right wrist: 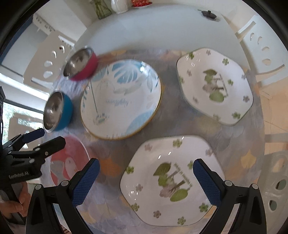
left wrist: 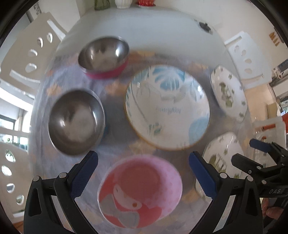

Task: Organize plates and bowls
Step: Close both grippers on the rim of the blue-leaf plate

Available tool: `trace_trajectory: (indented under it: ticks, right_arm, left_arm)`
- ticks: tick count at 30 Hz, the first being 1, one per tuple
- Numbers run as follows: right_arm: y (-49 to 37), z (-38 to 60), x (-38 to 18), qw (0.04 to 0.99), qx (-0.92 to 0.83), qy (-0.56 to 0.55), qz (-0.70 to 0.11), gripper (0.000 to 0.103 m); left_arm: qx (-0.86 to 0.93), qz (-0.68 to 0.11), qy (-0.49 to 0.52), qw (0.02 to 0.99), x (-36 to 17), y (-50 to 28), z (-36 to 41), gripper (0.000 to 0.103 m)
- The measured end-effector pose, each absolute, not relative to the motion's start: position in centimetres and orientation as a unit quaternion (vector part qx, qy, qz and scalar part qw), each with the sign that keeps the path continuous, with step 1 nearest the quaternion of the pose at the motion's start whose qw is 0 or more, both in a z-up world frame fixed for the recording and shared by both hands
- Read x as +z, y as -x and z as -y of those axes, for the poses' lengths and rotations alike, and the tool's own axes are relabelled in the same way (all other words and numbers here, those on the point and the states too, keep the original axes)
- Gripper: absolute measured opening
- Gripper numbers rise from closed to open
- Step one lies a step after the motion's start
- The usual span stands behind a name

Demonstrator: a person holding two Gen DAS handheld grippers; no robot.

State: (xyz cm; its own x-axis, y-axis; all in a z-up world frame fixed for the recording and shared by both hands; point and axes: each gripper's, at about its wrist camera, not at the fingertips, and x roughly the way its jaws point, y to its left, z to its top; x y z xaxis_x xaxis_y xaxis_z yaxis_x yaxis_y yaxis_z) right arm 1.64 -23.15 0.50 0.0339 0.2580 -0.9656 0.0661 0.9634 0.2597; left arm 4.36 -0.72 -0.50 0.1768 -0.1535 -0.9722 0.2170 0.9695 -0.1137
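Left wrist view, motion-blurred: left gripper (left wrist: 143,162) fingers spread apart above the pink flamingo bowl (left wrist: 140,191), its near rim partly hidden; right gripper (right wrist: 146,170), fingers likewise apart, hovers over the near floral plate (right wrist: 172,180), with bare white surface (right wrist: 153,30) beyond the dishes.

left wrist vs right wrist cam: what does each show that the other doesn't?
Left wrist only: the whole pink flamingo bowl between the open left tongs, and straight down into both steel bowls.

Right wrist only: the near hexagonal floral plate whole, below the open right tongs, and the teal outside of the near steel bowl.

Both: the big blue-leaf plate, the red steel bowl, the far floral plate, and the black lid on the white table.
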Motion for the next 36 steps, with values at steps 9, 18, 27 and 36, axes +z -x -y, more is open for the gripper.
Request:
trace_trajectory:
  ticks: [9, 18, 27, 36]
  right_arm:
    - [-6.6, 25.3, -0.4, 0.7, 0.071, -0.194, -0.684, 0.103]
    - [-8.5, 24.9, -4.8, 0.672, 0.094, -0.263, -0.686, 0.103]
    - [-8.8, 25.5, -8.6, 0.657, 0.079, -0.299, -0.687, 0.103]
    - [-9.4, 24.6, -10.4, 0.653, 0.074, -0.28, -0.7, 0.103]
  left_arm:
    - [-0.142, -0.643, -0.031, 0.752, -1.6, -9.5, 2.9, 0.1]
    - [-0.16, -0.659, -0.013, 0.735, -5.5, -11.7, 4.2, 0.094]
    - [-0.131, -0.659, -0.013, 0.74, -8.9, -13.4, 3.5, 0.079]
    - [-0.146, -0.649, -0.052, 0.745, -9.2, -13.5, 5.3, 0.079]
